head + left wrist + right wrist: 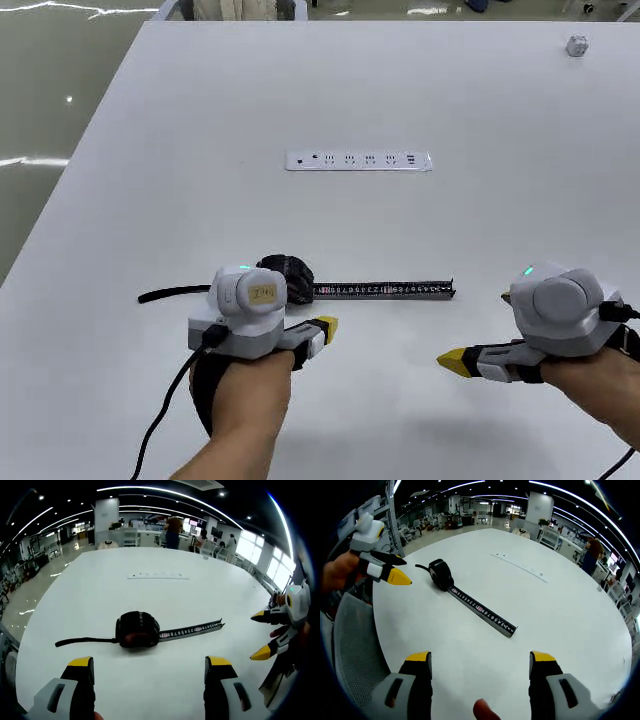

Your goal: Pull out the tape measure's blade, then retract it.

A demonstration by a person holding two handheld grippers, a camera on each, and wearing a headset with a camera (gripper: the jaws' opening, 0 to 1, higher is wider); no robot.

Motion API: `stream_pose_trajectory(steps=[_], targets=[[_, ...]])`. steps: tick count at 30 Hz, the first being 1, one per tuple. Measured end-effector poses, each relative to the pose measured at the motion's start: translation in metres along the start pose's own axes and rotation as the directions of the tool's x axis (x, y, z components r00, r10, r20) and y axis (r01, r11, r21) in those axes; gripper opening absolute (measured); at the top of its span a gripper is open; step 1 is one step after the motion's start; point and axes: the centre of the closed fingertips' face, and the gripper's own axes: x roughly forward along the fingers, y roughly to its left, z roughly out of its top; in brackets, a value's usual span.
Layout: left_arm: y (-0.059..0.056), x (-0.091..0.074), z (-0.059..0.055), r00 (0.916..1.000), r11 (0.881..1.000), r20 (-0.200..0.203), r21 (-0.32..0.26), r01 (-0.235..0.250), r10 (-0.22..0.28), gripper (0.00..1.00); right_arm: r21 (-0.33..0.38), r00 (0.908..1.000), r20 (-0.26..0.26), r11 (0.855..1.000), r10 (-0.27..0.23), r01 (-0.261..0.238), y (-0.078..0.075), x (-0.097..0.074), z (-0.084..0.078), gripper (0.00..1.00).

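Lying flat on the white table (420,90), between the two grippers: one tape measure (288,275), black and rounded. Its blade (385,290) is laid out toward the person's right, markings up, and a dark wrist strap (172,294) trails off the opposite side.

Left gripper (149,663): jaws spread wide with nothing between them. It is held just in front of the case, apart from it.

Right gripper (481,656): jaws likewise parted and empty. It is held near the blade's free end, short of touching it.

Other items: a white power strip (358,160) farther back on the table and a small grey object (576,45) at the far right corner, both well apart from the work.

Status, as judged: the blade is already drawn out, and retraction is not yet done.

Hazards, as judged:
- The case is not pinned by anything, so it may be pushed along the smooth top instead of being gripped.
- The rounded shell may be squeezed off-centre and spun out of the jaws.
- If the blade is released unrestrained, its end hook may be whipped back against the case or a jaw.
- The strap may be caught in place of the body.
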Motion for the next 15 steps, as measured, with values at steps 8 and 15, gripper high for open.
stream_pose_trajectory(steps=[8,15], targets=[[0.003,0.013,0.004,1.0000,1.000,-0.002,0.001,-0.009,0.009,0.89,-0.017,0.9998,-0.017,1.000,0.006,-0.006,-0.010,0.010,-0.001,0.82],[0.005,0.022,0.008,0.9998,1.000,-0.007,0.000,-0.021,0.021,0.88,-0.042,0.9992,-0.036,0.999,0.016,-0.017,-0.017,0.019,0.000,0.82]])
